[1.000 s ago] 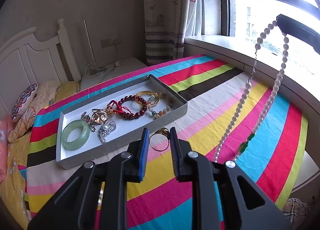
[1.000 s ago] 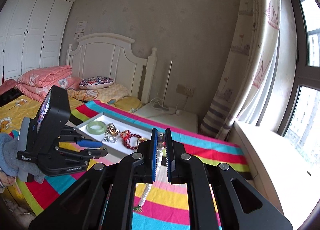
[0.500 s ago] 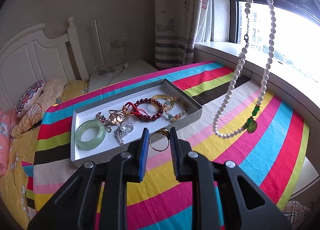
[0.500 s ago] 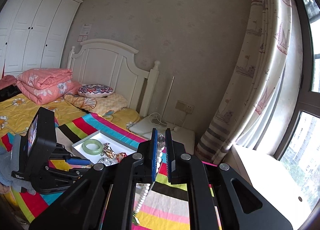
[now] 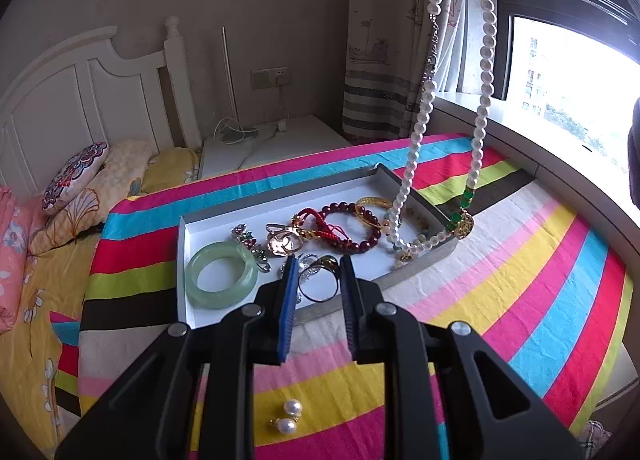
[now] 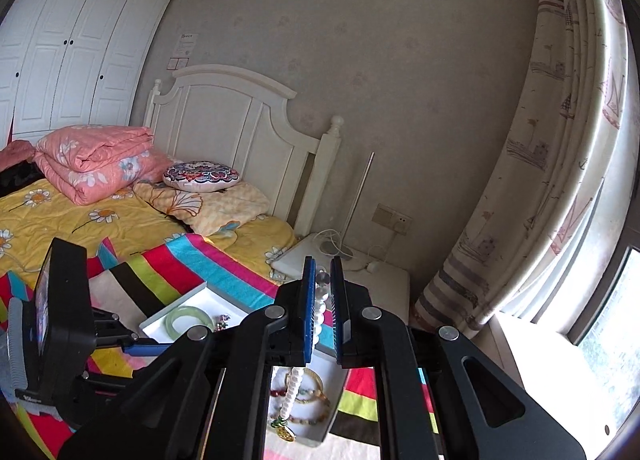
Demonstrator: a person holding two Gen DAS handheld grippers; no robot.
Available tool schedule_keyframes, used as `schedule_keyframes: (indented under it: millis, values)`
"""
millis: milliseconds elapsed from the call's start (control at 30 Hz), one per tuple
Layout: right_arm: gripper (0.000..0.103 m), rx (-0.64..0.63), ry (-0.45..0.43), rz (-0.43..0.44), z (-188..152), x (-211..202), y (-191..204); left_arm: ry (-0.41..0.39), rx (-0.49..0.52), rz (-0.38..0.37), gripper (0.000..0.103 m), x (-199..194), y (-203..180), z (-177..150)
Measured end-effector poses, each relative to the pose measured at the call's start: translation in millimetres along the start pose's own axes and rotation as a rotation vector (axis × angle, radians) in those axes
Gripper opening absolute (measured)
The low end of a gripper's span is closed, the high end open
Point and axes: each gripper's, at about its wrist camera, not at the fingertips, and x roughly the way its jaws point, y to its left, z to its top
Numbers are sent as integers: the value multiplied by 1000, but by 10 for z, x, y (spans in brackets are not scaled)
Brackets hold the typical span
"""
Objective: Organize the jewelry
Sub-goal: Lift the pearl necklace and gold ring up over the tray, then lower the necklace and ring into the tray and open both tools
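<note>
The right tool [image 6: 321,280] is clamped on the top of a pearl necklace [image 5: 482,71], which hangs as a long loop straight down from it, so the necklace's long axis is vertical. Its low end, with the green-and-gold pendant [image 5: 462,221], dangles over the right end of the tray [image 5: 182,260], at or just past the right wall; the left strand appears to hang inside the tray over the beaded bracelets [image 5: 352,227], though touching or just clear cannot be told. In the right wrist view the strand drops between the jaws toward that same end of the tray. That is the relation the next move likely turns on: the loop hangs below the right tool and over the tray's right end, so it would probably need lowering, with a small shift toward the tray's middle to bring the pendant inside the wall. The left tool [image 5: 318,280] is narrowed onto a ring [image 5: 318,286] gripped between its jaws, held over the tray's near edge, beside the jade bangle [image 5: 221,274]. The tray sits on the striped cloth [image 5: 540,280] near the bed's far edge. Two pearl earrings [image 5: 289,416] lie on the cloth near the near edge, under the left tool, which is the nearer one to them.
</note>
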Motion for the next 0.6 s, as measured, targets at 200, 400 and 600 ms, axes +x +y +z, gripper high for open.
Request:
schedule_keyframes:
  millis: [200, 400, 600]
  values:
    - [8, 16, 32, 3, 111, 387, 56, 23, -46, 14, 20, 176, 212, 40]
    - [8, 149, 68, 74, 265, 804, 12, 62, -147, 20, 20, 456, 459, 110]
    - [8, 231, 79, 127, 368, 1082, 98, 101, -218, 27, 20, 702, 636, 66]
